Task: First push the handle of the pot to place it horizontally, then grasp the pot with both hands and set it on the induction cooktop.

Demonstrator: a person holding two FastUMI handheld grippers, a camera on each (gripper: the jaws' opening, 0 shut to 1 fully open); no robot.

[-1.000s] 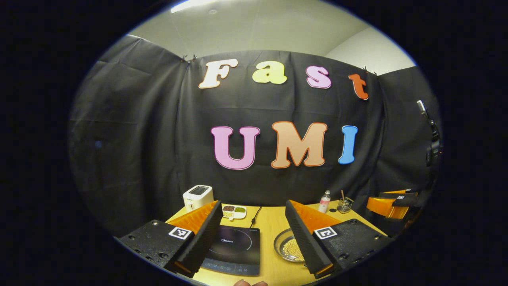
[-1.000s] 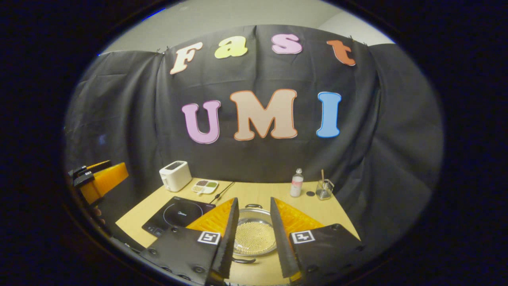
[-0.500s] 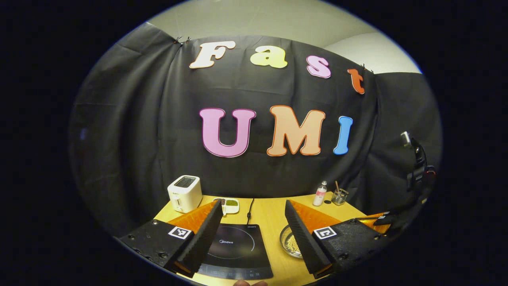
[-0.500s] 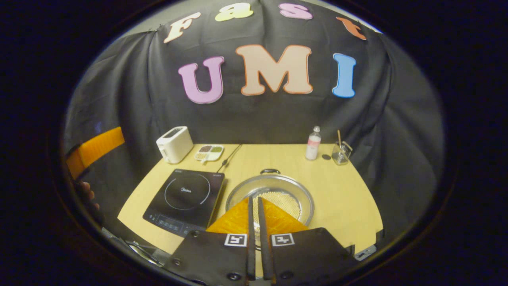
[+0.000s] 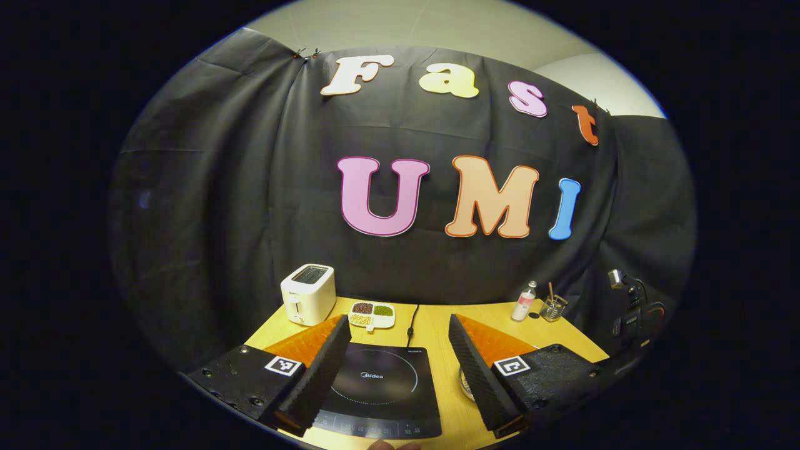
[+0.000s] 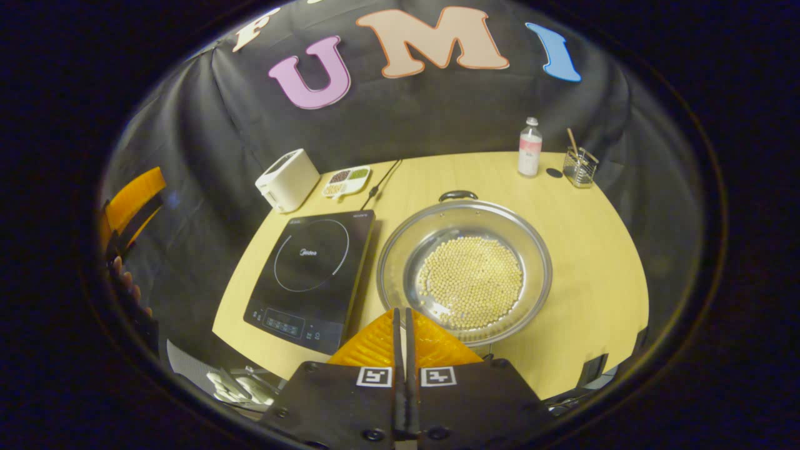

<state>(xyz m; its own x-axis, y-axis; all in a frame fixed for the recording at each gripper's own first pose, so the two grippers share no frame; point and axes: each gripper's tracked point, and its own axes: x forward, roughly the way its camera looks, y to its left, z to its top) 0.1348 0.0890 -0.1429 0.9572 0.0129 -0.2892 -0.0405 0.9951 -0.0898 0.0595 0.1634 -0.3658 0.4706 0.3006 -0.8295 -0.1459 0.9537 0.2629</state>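
A steel pot [image 6: 465,269] with yellow beans on its bottom sits on the wooden table [image 6: 600,250], right of the black induction cooktop [image 6: 312,269]. One dark pot handle [image 6: 458,195] points to the far side. The near handle is mostly hidden under my right gripper [image 6: 402,310]. That gripper is shut with nothing between its fingers and hovers over the pot's near rim. My left gripper [image 5: 397,317] is open above the cooktop [image 5: 381,387]. A sliver of the pot [image 5: 464,382] peeks out beside its right finger. The left gripper [image 6: 128,206] shows at the far left, a hand [image 6: 125,281] below it.
At the table's back stand a white toaster [image 6: 287,180], a small divided dish of beans [image 6: 347,181], a bottle [image 6: 529,147] and a glass with a stick [image 6: 578,165]. The cooktop's cable [image 6: 384,177] runs to the back edge. The black cloth wall closes the far side.
My right gripper has shut and now looks down from higher over the pot's near rim. My left gripper stayed open and turned slightly left, so its finger hides more of the pot.
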